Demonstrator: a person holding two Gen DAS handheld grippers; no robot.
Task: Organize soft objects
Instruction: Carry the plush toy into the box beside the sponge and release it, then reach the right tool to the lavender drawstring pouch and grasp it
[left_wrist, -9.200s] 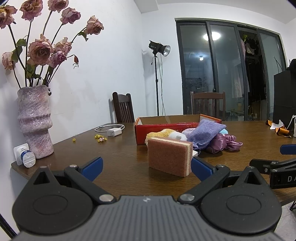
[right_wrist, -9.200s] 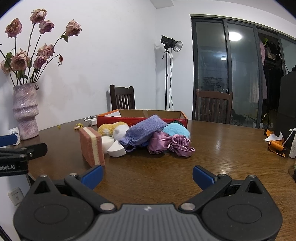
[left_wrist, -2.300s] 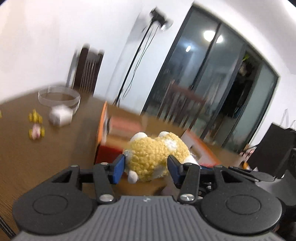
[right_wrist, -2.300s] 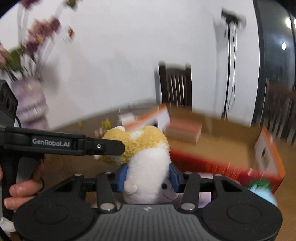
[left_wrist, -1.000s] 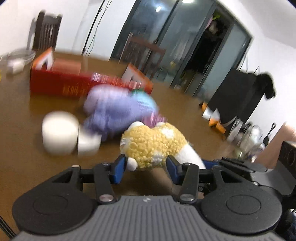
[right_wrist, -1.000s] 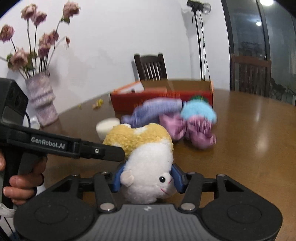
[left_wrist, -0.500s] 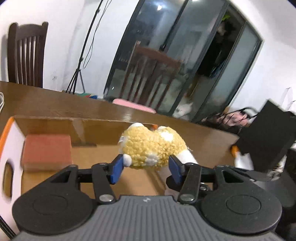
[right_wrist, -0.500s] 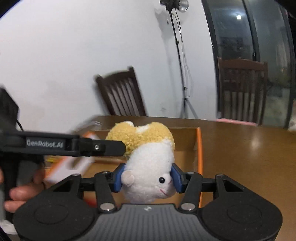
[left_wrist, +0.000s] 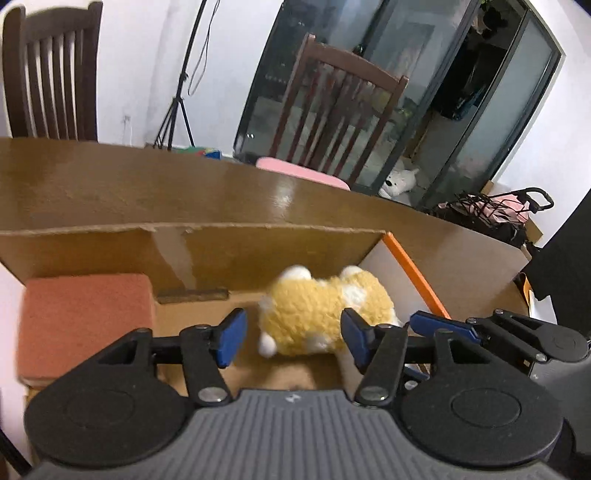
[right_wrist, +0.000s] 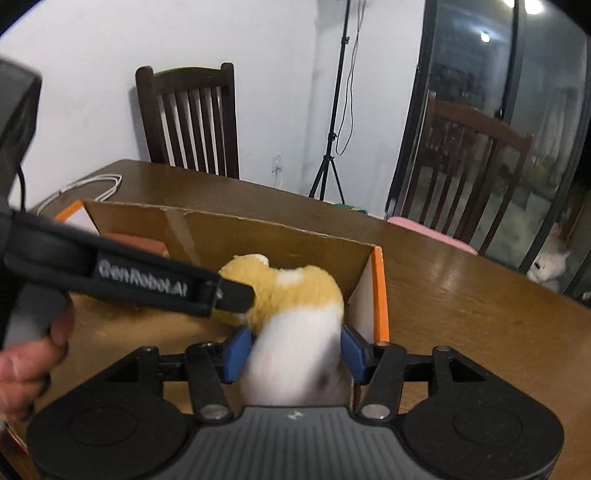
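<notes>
Plush toy (left_wrist: 325, 317), yellow fleece back and white belly, low centre of the left wrist view, inside the cardboard box (left_wrist: 258, 243) toward its orange-edged end wall. Whether resting on the box floor or just above it: cannot tell, outline motion-blurred.

Left gripper (left_wrist: 291, 338): jaws apart, blue pads standing clear on either side of the yellow back, a visible gap on the left pad's side.

Right gripper (right_wrist: 291, 350): jaws apart around the white belly (right_wrist: 295, 354), pads at or just off the fleece; no squeeze visible, contact not certain because of blur.

Pink-orange sponge (left_wrist: 85, 321) already in the box, left middle of the left wrist view, well apart from the plush.

Handling judgement: light, very soft, compressible; fleece grippy, not slippery, not fragile. Likely to sag or roll if taken by a limb or ear. Best hold across the thick torso, pads on opposite flanks, enough closure to bite into the stuffing. Risk on release: pile snagging on a pad and dragging the toy back out; withdraw straight up, clear of the box wall.
</notes>
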